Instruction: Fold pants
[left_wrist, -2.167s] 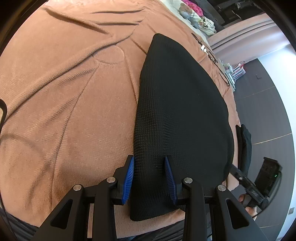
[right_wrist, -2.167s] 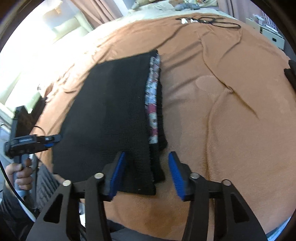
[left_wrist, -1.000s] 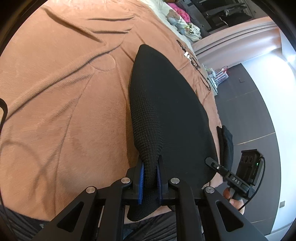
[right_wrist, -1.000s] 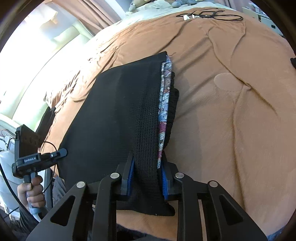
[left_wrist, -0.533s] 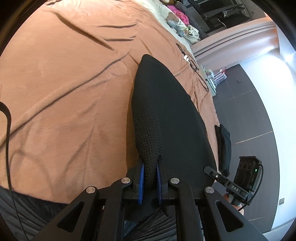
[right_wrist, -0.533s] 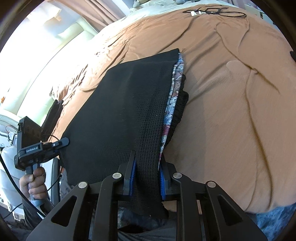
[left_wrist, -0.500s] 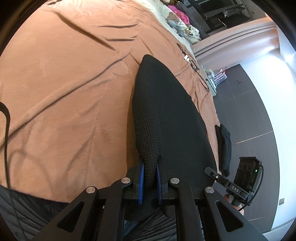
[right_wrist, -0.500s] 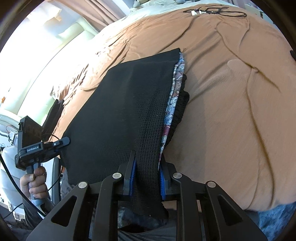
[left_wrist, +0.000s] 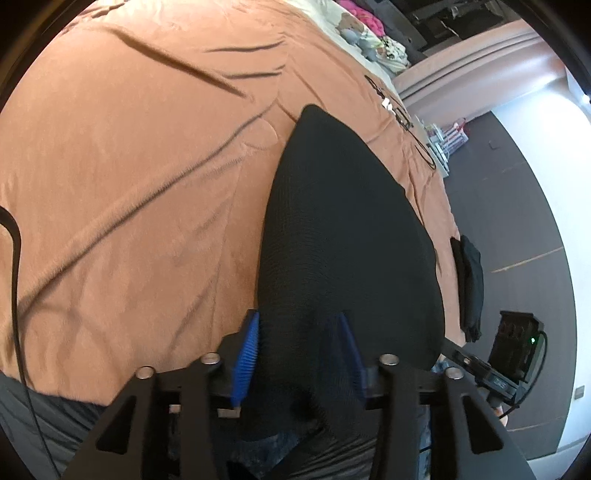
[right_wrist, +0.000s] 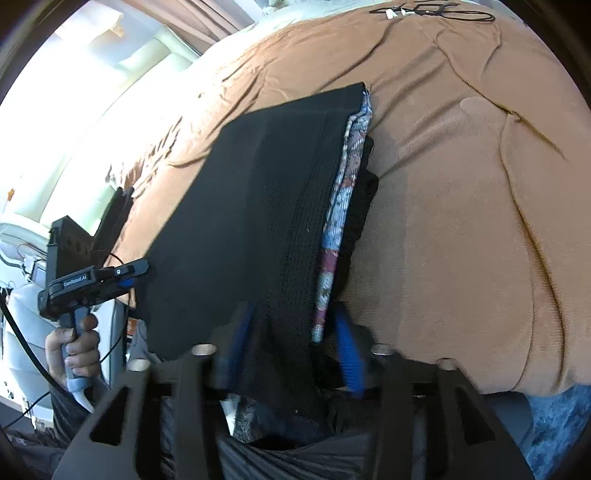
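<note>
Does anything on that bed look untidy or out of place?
Mostly the black pants: their near end hangs over the edge of the brown bedspread, and a patterned inner layer peeks out along one side. A black cable lies loose at the far end.

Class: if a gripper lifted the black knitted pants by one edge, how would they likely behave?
The black knitted pants would probably sag; their near edge already droops off the brown blanket. The coarse knit likely grips well. Folded layers may slide apart.

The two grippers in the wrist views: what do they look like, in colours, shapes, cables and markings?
Both are black frames with triangular cut-outs, silver bolts and ribbed blue pads. From the right wrist view, the left gripper has a black body with small white lettering, a grey pistol handle and a black cable. From the left wrist view, the right gripper carries a black box with a green light.
</note>
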